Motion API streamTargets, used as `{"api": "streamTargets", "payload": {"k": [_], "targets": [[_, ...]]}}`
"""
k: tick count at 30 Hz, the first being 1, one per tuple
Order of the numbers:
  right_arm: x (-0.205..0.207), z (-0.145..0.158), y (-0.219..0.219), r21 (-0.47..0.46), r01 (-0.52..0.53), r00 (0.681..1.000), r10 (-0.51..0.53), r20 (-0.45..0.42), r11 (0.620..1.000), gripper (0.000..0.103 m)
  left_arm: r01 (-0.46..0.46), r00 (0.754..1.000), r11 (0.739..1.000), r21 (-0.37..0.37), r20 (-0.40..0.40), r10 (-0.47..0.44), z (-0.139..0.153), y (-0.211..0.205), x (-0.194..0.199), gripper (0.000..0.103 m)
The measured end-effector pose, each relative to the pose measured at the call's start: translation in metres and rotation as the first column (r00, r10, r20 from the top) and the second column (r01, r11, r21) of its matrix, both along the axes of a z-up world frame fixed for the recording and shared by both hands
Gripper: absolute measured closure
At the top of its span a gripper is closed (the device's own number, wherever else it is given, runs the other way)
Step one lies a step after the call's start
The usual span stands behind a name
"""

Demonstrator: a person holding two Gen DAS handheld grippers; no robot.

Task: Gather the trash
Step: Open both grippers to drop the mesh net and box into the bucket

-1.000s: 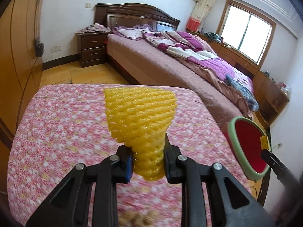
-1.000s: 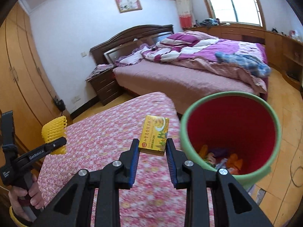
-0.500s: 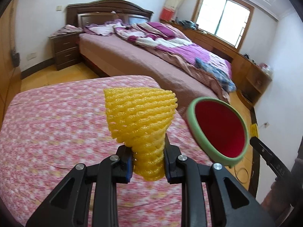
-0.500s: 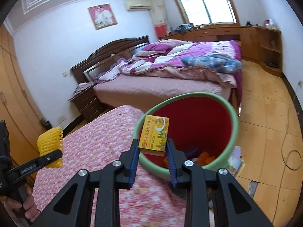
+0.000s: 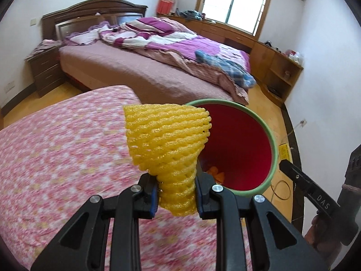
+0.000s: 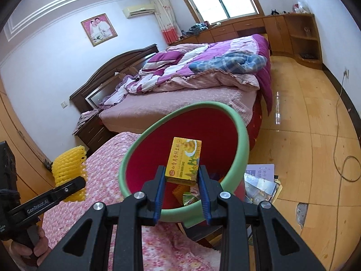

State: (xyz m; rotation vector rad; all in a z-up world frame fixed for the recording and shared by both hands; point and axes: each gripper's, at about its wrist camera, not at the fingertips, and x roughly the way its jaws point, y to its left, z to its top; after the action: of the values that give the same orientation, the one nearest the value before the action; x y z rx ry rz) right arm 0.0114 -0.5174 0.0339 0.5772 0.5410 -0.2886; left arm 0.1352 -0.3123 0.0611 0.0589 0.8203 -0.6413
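Bin (image 6: 244, 135) beside floral table (image 6: 101, 164), trash inside; papers (image 6: 261, 180) on floor. Right gripper (image 6: 181, 181) clamped on box (image 6: 183, 161) over bin mouth. Left gripper (image 5: 176, 197) clamped on foam net (image 5: 167, 140), at bin rim above table edge.

- L gripper (image 5: 176, 194) clamps foam net (image 5: 167, 142); net sticks up between its fingers, over flowered table (image 5: 56, 158).
- Bin (image 5: 270, 144) just right of net in L view, beyond table's right edge; net overlaps bin's near-left rim.
- R gripper (image 6: 181, 186) pinches small box (image 6: 183, 161), held over bin (image 6: 242, 133) mouth.
- Trash lies in bin bottom, below box.
- In R view, net (image 6: 67, 167) & L gripper sit far left, over table (image 6: 101, 180).
- Bed (image 6: 180, 99) behind bin & table; nightstand (image 6: 92, 131) left of bed.
- Papers (image 6: 261, 185) on floor, right of bin.
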Motion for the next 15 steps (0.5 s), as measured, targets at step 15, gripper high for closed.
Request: {"api": "streamTargets", "payload": {"k": [15], "targets": [[0.014,-0.028,-0.020,0.056,-0.001,1.000,0.002,-0.013,0.998,0.066,0.072,0.997,0.997,-0.002,-0.025,-0.072,-0.026,-0.044,0.016,0.050]]}}
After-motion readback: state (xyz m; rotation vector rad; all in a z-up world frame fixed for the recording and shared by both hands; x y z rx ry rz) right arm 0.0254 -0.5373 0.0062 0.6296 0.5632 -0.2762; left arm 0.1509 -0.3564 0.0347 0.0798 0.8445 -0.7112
